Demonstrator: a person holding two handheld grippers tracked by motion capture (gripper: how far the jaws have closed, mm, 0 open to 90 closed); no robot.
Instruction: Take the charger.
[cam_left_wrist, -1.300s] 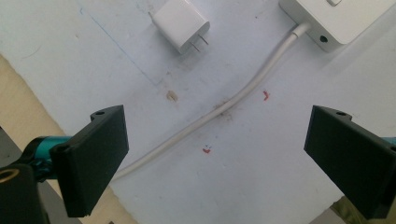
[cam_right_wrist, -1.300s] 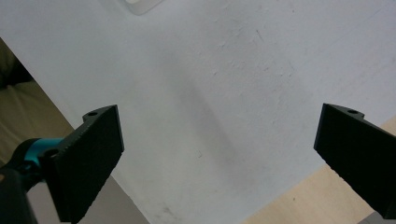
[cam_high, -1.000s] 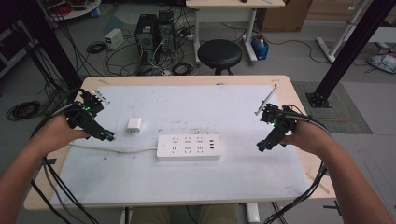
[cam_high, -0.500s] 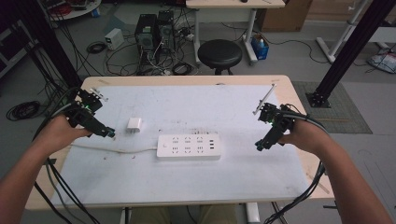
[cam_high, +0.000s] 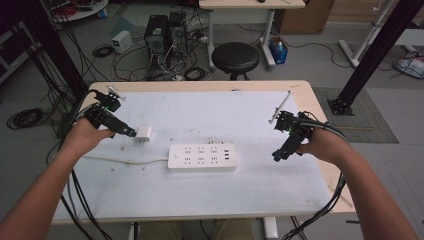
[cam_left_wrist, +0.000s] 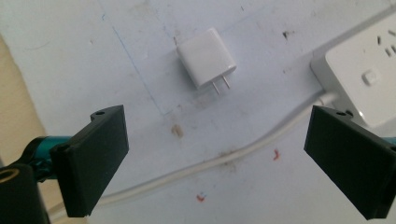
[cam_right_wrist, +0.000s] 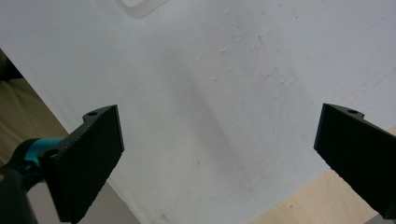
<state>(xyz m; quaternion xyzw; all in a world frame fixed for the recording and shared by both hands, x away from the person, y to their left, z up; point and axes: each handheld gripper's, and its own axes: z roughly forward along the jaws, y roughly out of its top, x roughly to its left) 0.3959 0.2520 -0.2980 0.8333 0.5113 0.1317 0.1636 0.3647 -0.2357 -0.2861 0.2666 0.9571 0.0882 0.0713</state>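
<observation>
White matting (cam_high: 210, 200), scuffed and dotted with small red marks, covers most of the wooden table (cam_high: 320, 100) in front of me, and beyond its far edge the floor holds a black round stool (cam_high: 235, 57), computer towers (cam_high: 165, 32) and tangled cables. At the middle of the mat lies a white power strip (cam_high: 202, 157), long side toward me, its white cord (cam_high: 125, 160) trailing off from its left end. Just beyond that left end lies a small white charger plug (cam_high: 143, 134), flat on the mat with its two prongs pointing back toward the cord. My left gripper (cam_high: 129, 133) sits immediately left of the plug — in the left gripper view its jaws are spread wide, holding nothing, the plug (cam_left_wrist: 206, 58) ahead of them and apart from both, the cord (cam_left_wrist: 243, 154) running across between. My right gripper (cam_high: 278, 155) hovers well to the right of the power strip, tipped down at the mat, jaws likewise released and empty, over bare mat near the table's wooden edge.
</observation>
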